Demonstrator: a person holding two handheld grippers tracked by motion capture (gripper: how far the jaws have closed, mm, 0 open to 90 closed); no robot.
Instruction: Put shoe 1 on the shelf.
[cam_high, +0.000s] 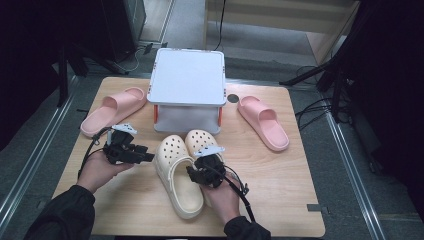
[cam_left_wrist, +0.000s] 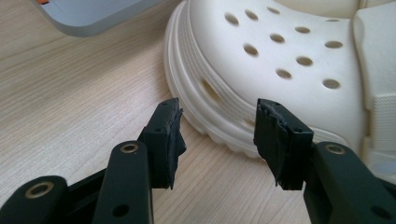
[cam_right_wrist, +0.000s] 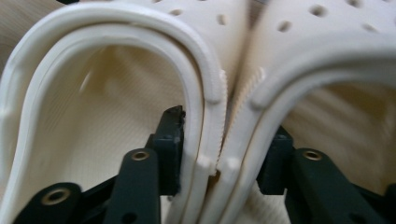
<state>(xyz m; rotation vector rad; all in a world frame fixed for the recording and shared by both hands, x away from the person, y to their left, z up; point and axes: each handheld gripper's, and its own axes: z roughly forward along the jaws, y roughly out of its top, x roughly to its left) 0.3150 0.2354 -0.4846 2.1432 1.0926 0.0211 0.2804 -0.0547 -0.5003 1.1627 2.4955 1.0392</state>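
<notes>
The right claw (cam_high: 204, 169) sits over the back of the pair of cream clogs, one jaw inside each shoe; in the right gripper view its jaws are clamped on the two inner walls where the shoes meet, one jaw against the wall of the left clog (cam_right_wrist: 107, 116) and the other behind the wall of the right clog (cam_right_wrist: 327, 93), pressing the two walls together between them. The person's right hand (cam_high: 222, 197) holds this claw from the near edge of the counter (cam_high: 280, 190). To the left of it, the left claw (cam_high: 145, 155) hovers low just beside the outer flank of the left clog (cam_high: 175, 175), and in the left gripper view its jaws stand apart with nothing between them, the ribbed sole edge and perforated toe of that clog (cam_left_wrist: 280, 60) just beyond the tips. The left hand (cam_high: 100, 170) grips it from the near-left. The toes of both clogs point away from the claws toward a grey box with a white lid (cam_high: 188, 82) standing at the far side. Farther left of the left claw lies one pink slide (cam_high: 112, 110), and well to the right of the right claw, beyond it, lies the other pink slide (cam_high: 264, 122), one on each side of the box.
</notes>
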